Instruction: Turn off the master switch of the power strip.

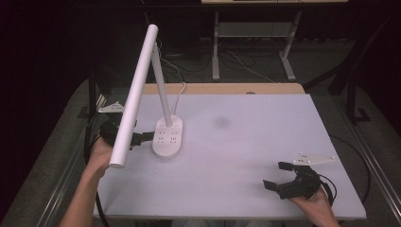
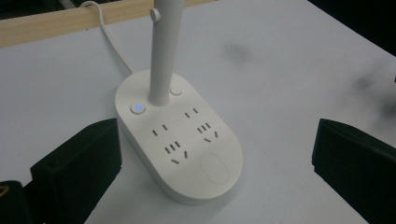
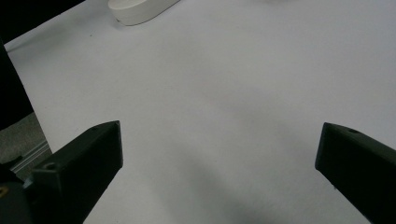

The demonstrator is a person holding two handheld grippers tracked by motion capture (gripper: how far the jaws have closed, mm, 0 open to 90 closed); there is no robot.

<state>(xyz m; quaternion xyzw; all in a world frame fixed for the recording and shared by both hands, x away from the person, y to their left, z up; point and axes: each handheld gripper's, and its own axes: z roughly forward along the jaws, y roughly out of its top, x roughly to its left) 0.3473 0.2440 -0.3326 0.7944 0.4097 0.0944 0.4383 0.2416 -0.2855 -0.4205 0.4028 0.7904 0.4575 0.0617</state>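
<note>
High view, starting at my left: my left gripper [image 1: 142, 137] sits at the near left part of the white table [image 1: 265, 142], its black fingers [image 1: 147, 136] spread apart and grasping nothing. The tips point at the white desk lamp [image 1: 168, 137], whose oval base lies just ahead of them. In the left gripper view the base [image 2: 180, 140] stands between my two fingers [image 2: 79, 163], the left one just beside its edge, though I cannot tell whether it touches. The base carries socket slots and a small round button lit blue [image 2: 137, 108]. The lamp's stem rises from the far end of the base, and the long white light bar [image 1: 135, 92] slants out above my left hand [image 1: 97, 156]. A white cord [image 2: 109, 39] runs off behind the base.

Well apart on the right, my right gripper [image 1: 276, 175] rests near the table's front edge, fingers [image 1: 286, 166] also released and spread, bare table between them.
</note>
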